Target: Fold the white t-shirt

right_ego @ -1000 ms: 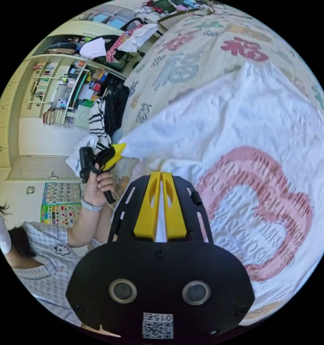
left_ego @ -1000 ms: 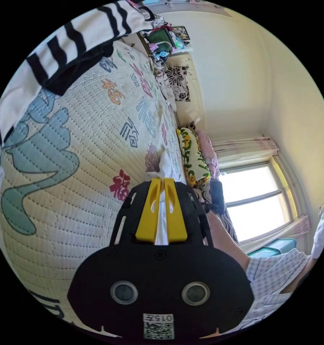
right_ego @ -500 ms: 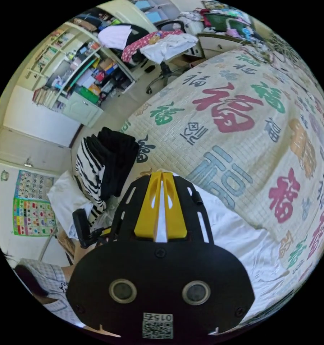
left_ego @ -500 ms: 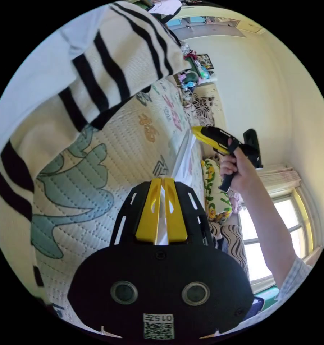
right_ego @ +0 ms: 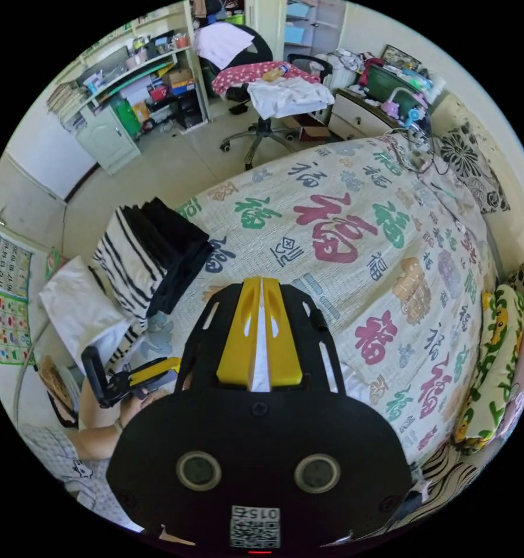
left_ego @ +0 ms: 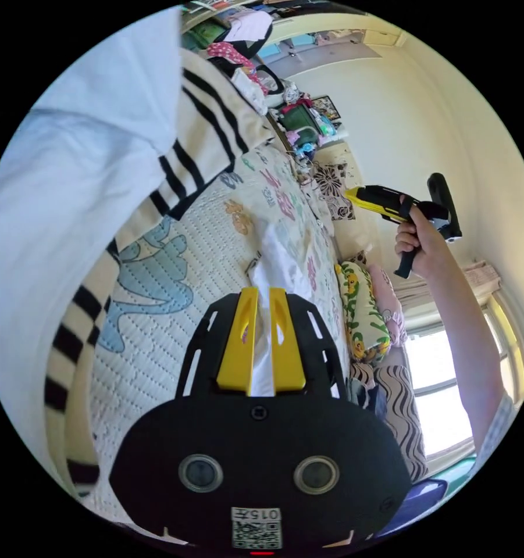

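Observation:
The white t-shirt [left_ego: 280, 256] lies on the patterned bedspread [left_ego: 157, 325], and one edge runs back between my left gripper's [left_ego: 260, 295] yellow jaws, which press on it. My right gripper [left_ego: 351, 195] is held up in the air by a hand [left_ego: 419, 244], off the shirt; its jaws look shut and no cloth hangs from them. In the right gripper view, the right gripper [right_ego: 260, 285] looks down on the bed from high up, with a thin white line in its slit. A bit of the t-shirt [right_ego: 355, 388] shows beside it, and the left gripper [right_ego: 177, 365] is low at the bed's edge.
A striped folded garment [right_ego: 131, 256], a black one [right_ego: 183, 241] and a white one [right_ego: 81, 308] sit at the bed's corner, close to the left gripper [left_ego: 215, 133]. An office chair [right_ego: 267, 93] piled with clothes and shelves [right_ego: 134, 75] stand beyond. Pillows [right_ego: 494, 360] line the far side.
The right gripper has risen well above the bed; the cloth that hung from it half a second ago now lies on the bedspread. The left jaws stand slightly wider on the shirt.

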{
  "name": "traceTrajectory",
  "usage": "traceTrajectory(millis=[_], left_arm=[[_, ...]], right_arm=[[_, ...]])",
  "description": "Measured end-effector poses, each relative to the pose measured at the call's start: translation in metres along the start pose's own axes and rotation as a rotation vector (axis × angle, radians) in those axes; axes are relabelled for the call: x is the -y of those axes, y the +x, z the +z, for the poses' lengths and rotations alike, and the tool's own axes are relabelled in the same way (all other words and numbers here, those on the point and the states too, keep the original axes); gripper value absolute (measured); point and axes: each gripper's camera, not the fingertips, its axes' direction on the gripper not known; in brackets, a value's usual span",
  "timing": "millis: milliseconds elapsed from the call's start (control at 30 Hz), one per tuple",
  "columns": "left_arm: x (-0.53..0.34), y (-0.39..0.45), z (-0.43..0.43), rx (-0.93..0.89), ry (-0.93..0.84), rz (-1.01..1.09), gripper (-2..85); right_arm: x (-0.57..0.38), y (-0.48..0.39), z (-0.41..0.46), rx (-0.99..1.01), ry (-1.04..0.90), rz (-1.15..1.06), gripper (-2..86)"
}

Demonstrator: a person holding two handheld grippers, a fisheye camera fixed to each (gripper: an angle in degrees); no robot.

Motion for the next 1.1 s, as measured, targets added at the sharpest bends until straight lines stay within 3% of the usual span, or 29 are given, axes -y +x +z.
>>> traceTrajectory(millis=[133,267,400,600,700,900,1000,1100], left_arm=[[-0.020,0.044,-0.009,0.025,-0.105,0.146,3.9],[-0.049,0.089,-0.018,0.093,-0.212,0.321,5.3],[-0.081,0.128,-0.019,0.250,-0.433,0.503,10.6],[-0.113,0.136,-0.026,0.377,-0.692,0.512,12.6],[-0.123,0.131,-0.010,0.420,-0.793,0.475,12.8],[-0.149,0.137,0.069,0.491,-1.051,0.450,12.5],[-0.170,0.131,0.112,0.547,-1.257,0.419,9.4],[-0.171,0.144,0.125,0.571,-1.266,0.441,3.4]], right_arm=[[-0.083,0.003,-0.015,0.181,0.067,0.002,-0.4],[-0.242,0.007,-0.021,0.277,0.128,0.075,0.8],[-0.442,0.013,-0.018,0.152,0.144,0.398,4.1],[-0.691,-0.009,0.004,0.001,-0.027,0.846,6.4],[-0.762,-0.014,0.032,0.044,-0.081,0.946,7.6],[-0.800,-0.004,0.108,0.234,-0.167,0.925,7.5],[-0.811,0.001,0.135,0.220,-0.244,0.929,4.3],[-0.828,0.001,0.141,0.247,-0.254,0.867,2.2]])
